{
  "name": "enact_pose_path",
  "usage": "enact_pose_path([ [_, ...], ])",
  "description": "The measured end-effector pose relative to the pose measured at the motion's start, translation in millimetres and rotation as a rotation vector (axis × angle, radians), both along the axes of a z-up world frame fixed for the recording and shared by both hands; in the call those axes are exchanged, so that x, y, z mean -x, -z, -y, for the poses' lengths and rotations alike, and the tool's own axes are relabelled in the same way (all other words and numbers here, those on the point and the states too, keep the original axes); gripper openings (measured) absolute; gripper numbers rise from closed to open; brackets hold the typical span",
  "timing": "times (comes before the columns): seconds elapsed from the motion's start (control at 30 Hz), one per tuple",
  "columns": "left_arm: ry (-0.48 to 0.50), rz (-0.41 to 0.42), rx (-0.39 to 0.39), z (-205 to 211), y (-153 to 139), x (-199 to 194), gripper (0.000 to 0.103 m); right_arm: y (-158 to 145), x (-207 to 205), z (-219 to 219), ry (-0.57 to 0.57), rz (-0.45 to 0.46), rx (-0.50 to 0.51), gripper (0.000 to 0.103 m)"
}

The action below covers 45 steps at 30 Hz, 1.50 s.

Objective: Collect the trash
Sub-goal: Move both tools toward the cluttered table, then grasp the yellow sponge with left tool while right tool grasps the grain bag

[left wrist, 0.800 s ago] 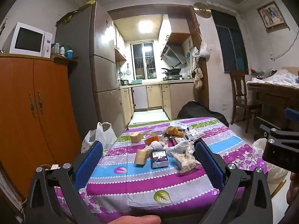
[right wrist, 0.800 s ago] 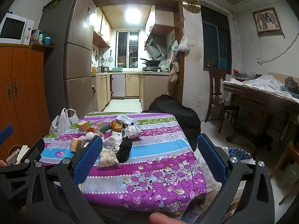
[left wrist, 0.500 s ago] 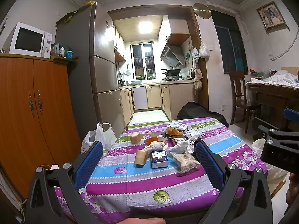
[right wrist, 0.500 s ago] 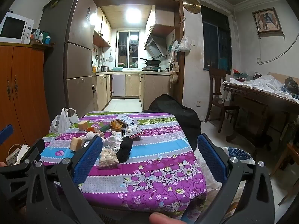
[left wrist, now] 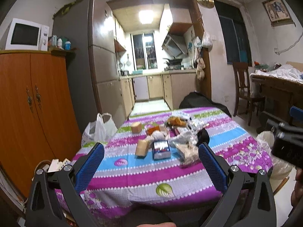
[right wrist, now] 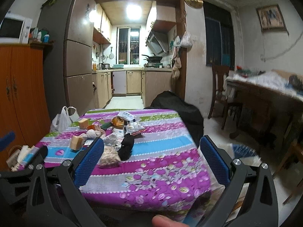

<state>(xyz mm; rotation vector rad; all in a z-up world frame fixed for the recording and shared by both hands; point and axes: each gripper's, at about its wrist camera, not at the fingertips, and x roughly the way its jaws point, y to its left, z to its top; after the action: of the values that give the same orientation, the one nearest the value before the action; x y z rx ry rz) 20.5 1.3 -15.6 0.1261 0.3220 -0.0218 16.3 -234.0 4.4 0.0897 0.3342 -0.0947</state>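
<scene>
- Table (left wrist: 132, 181) with striped floral cloth stands in open floor, near edge bare, kitchen doorway beyond.
- Left claw (left wrist: 151, 165) and right claw (right wrist: 152, 158) hang before that edge, jaws wide apart, nothing between them.
- Trash pile (left wrist: 166, 138) sits mid-table: tan blocks, a blue packet, crumpled wrappers, a black rag.
- White plastic bag (left wrist: 100, 128) stands beside the table's left side; contents hidden.

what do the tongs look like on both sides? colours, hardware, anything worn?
Both match. Left tongs: black angular arms with triangular cutouts, silver round bolt heads at the joints, fingers faced with blue dimpled pads. Right tongs: same black frame, silver bolts, blue textured fingers. No cables or markings visible. A bare fingertip shows at the bottom edge of the right view; no sleeve or glove in view.
</scene>
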Motion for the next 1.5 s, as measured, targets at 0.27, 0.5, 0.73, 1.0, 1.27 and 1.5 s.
enact_pose_path([
  [0.27,0.037,-0.155,0.065,-21,20,-3,0.099,15,-4,33,0.032,-0.06,-0.229,0.098],
  [0.5,0.091,-0.148,0.087,-21,18,6,0.099,27,-10,39,-0.001,-0.067,-0.355,0.098],
  [0.73,0.073,-0.178,0.062,-18,23,-7,0.099,22,-16,31,-0.001,-0.064,-0.267,0.098],
  [1.0,-0.036,-0.215,0.078,-39,29,-45,0.099,8,-36,31,0.041,-0.074,-0.181,0.098],
  [1.27,-0.085,-0.28,0.101,-59,41,-83,0.099,-20,-47,19,0.104,0.006,0.003,0.098],
  [1.5,-0.145,-0.301,0.14,-87,45,-120,0.099,-11,-88,7,-0.006,-0.11,0.028,0.098],
])
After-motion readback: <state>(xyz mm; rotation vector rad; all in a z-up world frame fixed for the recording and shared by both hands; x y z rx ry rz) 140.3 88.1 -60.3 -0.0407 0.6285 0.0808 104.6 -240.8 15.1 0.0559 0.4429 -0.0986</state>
